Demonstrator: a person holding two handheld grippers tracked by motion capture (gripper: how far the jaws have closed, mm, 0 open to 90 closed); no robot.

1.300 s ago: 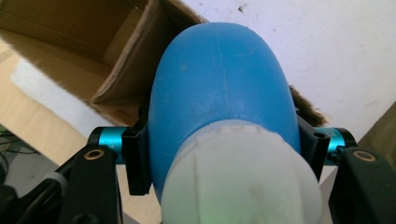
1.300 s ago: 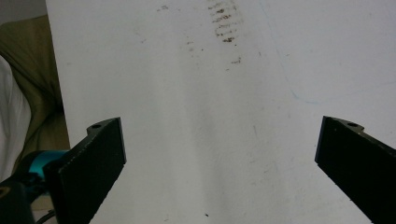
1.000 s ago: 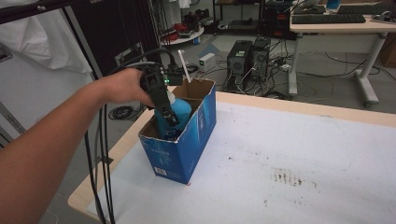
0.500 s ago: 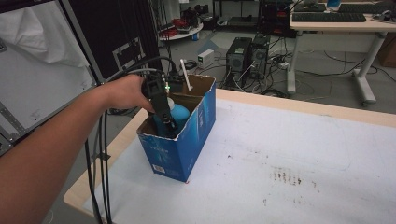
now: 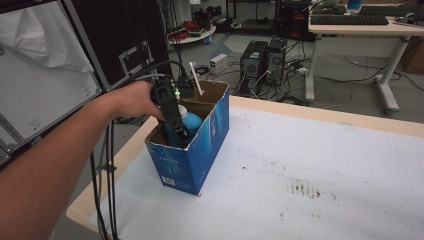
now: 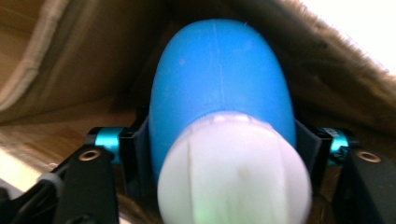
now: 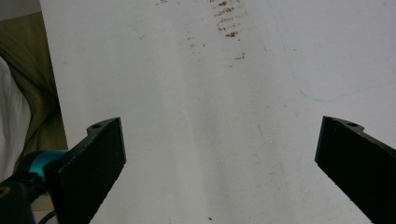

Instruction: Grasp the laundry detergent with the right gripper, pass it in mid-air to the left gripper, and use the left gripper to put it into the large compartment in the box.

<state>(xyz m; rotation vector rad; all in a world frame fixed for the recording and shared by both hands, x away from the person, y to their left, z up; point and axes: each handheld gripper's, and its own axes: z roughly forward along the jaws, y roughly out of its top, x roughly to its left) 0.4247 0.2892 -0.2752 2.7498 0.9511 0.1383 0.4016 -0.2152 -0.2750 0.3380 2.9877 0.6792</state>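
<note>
Blue bottle point(image 6: 219, 79) clamped by left gripper point(image 5: 176, 127) inside blue box point(image 5: 200, 150), table's left; right gripper point(image 7: 219, 163) jaws wide, empty.

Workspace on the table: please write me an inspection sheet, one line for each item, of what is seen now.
Surface: white table top with brown stains; wooden edge.
Job's things: blue cardboard box, open at the top, near the table's left edge; blue bottle with white cap inside it; a white stick rises from the box.
Clutter: nothing seen on the table.
Grippers: left claw reaches into the box, jaws on both sides of the bottle; right claw open above bare table.
Cables: black cables hang beside the table.
Surroundings: computer towers, desk with keyboard.
</note>
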